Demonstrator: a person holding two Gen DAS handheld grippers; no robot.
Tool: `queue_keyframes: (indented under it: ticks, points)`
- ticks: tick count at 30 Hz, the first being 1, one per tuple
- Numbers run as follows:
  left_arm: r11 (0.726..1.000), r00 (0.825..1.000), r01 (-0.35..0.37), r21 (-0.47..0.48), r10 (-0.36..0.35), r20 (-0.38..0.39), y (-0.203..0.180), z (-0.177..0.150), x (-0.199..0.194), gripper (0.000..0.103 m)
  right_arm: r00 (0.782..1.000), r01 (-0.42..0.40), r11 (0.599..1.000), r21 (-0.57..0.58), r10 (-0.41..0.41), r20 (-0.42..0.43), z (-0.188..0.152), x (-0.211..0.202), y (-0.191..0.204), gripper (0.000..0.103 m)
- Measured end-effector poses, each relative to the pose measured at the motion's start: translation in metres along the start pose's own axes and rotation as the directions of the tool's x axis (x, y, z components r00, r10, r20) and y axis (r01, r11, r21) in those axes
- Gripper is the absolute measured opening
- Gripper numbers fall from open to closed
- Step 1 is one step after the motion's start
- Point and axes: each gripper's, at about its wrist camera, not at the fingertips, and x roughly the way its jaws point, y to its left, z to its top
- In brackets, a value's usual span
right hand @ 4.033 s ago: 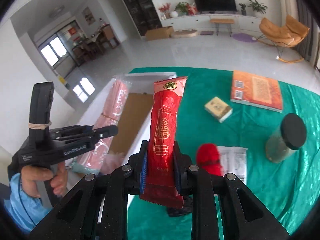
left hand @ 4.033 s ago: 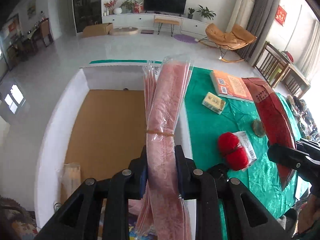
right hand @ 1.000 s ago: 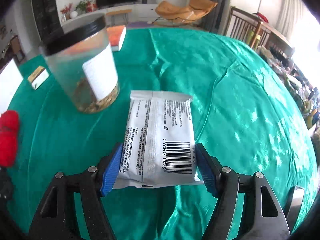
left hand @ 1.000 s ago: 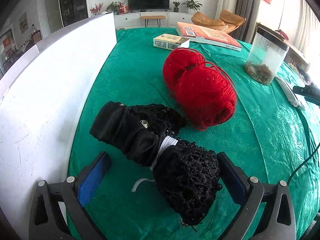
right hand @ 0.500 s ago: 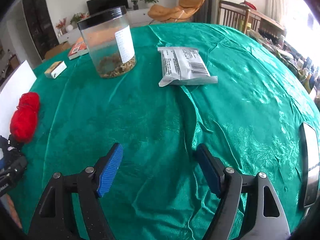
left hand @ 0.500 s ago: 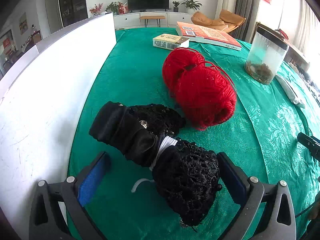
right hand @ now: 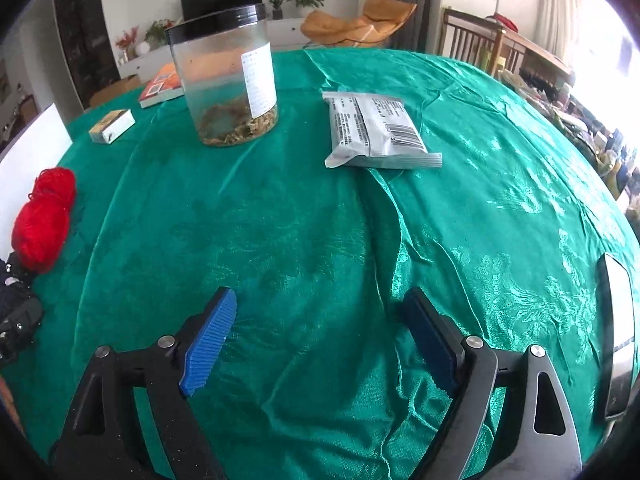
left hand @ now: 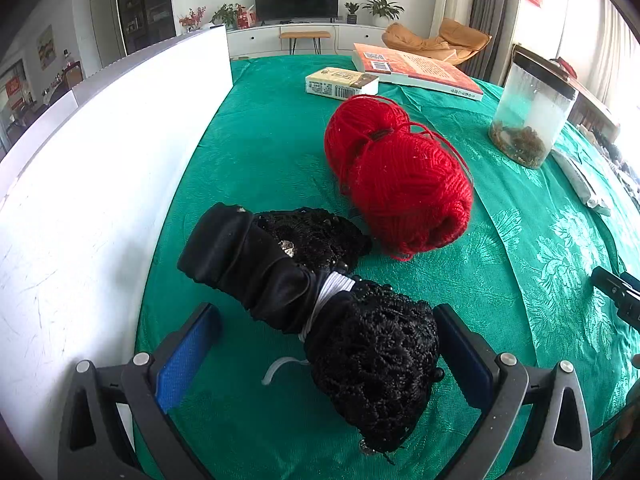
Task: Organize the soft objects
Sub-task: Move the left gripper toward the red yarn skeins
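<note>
A black lace bundle (left hand: 280, 264) tied with a white band lies on the green tablecloth (left hand: 260, 152). Its near end sits between the wide-apart pads of my left gripper (left hand: 324, 352), which is open; the left pad stands clear of it. A red yarn ball (left hand: 400, 176) rests just beyond the bundle, also seen as the red yarn ball (right hand: 44, 220) at the far left. My right gripper (right hand: 320, 336) hovers over bare cloth, its jaws opening with nothing between them. A white snack packet (right hand: 376, 132) lies flat ahead of it.
A white box wall (left hand: 100, 160) runs along the left. A clear jar (right hand: 228, 80) with a black lid, a small carton (right hand: 112, 126) and an orange book (left hand: 416, 68) stand farther back. A flat dark device (right hand: 616, 336) lies at the right edge.
My right gripper let go of the white packet and drew back from it, jaws spreading. Earlier both grippers held long wrapped packs by the box. The left gripper has stayed still over the black bundle.
</note>
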Motion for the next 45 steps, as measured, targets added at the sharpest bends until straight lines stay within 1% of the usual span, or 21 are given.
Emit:
queue_keyframes:
  ticks: [6,7,8,9,10,12,14,15,16,17,19,21,24,26,27,30,31,35,38,42,45]
  points:
    - [1.0,1.0,0.009,0.016,-0.009,-0.001,-0.003,0.0,0.0,0.103,1.0,0.0,1.0,0.0,0.0,0.0,0.0,0.0,0.0,0.088]
    - [0.999,1.0,0.016,0.046,-0.016,0.0,-0.008,0.0,-0.001,0.1,1.0,-0.001,1.0,0.0,0.001,0.0,0.0,0.0,0.0,0.088]
    - [0.995,0.999,0.043,0.092,-0.043,-0.001,-0.017,-0.001,-0.002,0.094,1.0,0.0,1.0,0.0,0.0,0.0,0.0,0.0,0.0,0.088]
    - [0.988,0.998,0.061,0.141,-0.063,0.011,-0.027,-0.002,-0.004,0.087,1.0,0.0,1.0,0.0,0.0,0.0,0.0,0.0,0.0,0.088]
    - [0.978,0.994,0.102,0.184,-0.105,0.005,-0.036,-0.003,-0.005,0.079,1.0,0.0,1.0,0.0,0.0,0.0,0.0,0.0,0.0,0.088]
    - [0.944,0.979,0.202,0.26,-0.203,-0.022,-0.056,-0.004,-0.009,0.076,1.0,0.0,1.0,0.0,0.0,0.0,0.0,0.0,0.0,0.088]
    - [0.901,0.953,0.298,0.315,-0.296,-0.055,-0.07,-0.006,-0.013,0.073,1.0,0.0,1.0,0.0,0.0,0.0,0.0,0.0,0.0,0.089]
    - [0.892,0.95,0.31,0.329,-0.307,-0.064,-0.074,-0.007,-0.015,0.073,1.0,0.0,1.0,0.0,0.0,0.0,0.0,0.0,0.0,0.089]
    - [0.893,0.952,0.302,0.334,-0.299,-0.064,-0.075,-0.007,-0.016,0.074,1.0,-0.001,1.0,0.0,0.001,0.0,0.0,0.0,0.0,0.089]
    - [0.899,0.957,0.289,0.328,-0.285,-0.064,-0.073,-0.007,-0.017,0.075,1.0,0.0,1.0,0.0,0.0,0.0,0.0,0.0,0.0,0.089]
    - [0.922,0.966,0.26,0.287,-0.252,-0.064,-0.063,-0.006,-0.017,0.089,1.0,-0.001,1.0,0.0,0.001,0.0,0.0,0.0,0.0,0.089]
    - [0.941,0.97,0.244,0.233,-0.238,-0.053,-0.048,-0.005,-0.018,0.092,1.0,-0.001,1.0,0.0,0.001,0.0,0.0,0.0,0.0,0.089]
    - [0.958,0.971,0.24,0.157,-0.233,-0.058,-0.025,-0.003,-0.015,0.094,1.0,-0.001,1.0,0.0,0.001,-0.001,0.0,0.0,0.0,0.089]
    - [0.963,0.968,0.248,0.109,-0.242,-0.062,-0.014,-0.003,-0.01,0.094,1.0,-0.001,1.0,0.0,0.001,0.0,0.0,0.0,0.0,0.089]
    - [0.963,0.968,0.249,0.103,-0.245,-0.047,-0.012,-0.004,-0.011,0.095,1.0,-0.001,1.0,0.0,0.001,0.0,0.0,0.0,0.0,0.089]
    - [0.974,0.979,0.204,0.096,-0.2,-0.049,-0.011,-0.004,-0.01,0.096,1.0,-0.001,1.0,0.0,0.001,0.0,0.0,0.0,0.0,0.089]
    - [0.976,0.979,0.2,0.082,-0.196,-0.05,-0.01,-0.004,-0.011,0.096,1.0,-0.001,1.0,0.0,0.001,0.0,0.0,0.0,0.0,0.089]
    - [0.963,0.963,0.266,0.038,-0.263,-0.061,-0.006,-0.007,-0.024,0.096,1.0,-0.001,1.0,0.0,0.001,0.0,0.0,0.0,0.0,0.089]
    - [0.962,0.962,0.271,0.041,-0.269,-0.056,-0.005,-0.01,-0.034,0.096,1.0,-0.001,1.0,-0.001,0.001,-0.001,0.0,0.0,0.0,0.09]
    - [0.959,0.957,0.284,0.01,-0.283,-0.058,0.001,-0.013,-0.04,0.096,1.0,-0.002,1.0,-0.001,0.002,-0.001,0.0,0.0,0.0,0.09]
    - [0.961,0.96,0.275,-0.006,-0.275,-0.056,0.004,-0.013,-0.039,0.096,1.0,-0.002,1.0,-0.001,0.002,-0.001,0.0,0.0,0.0,0.09]
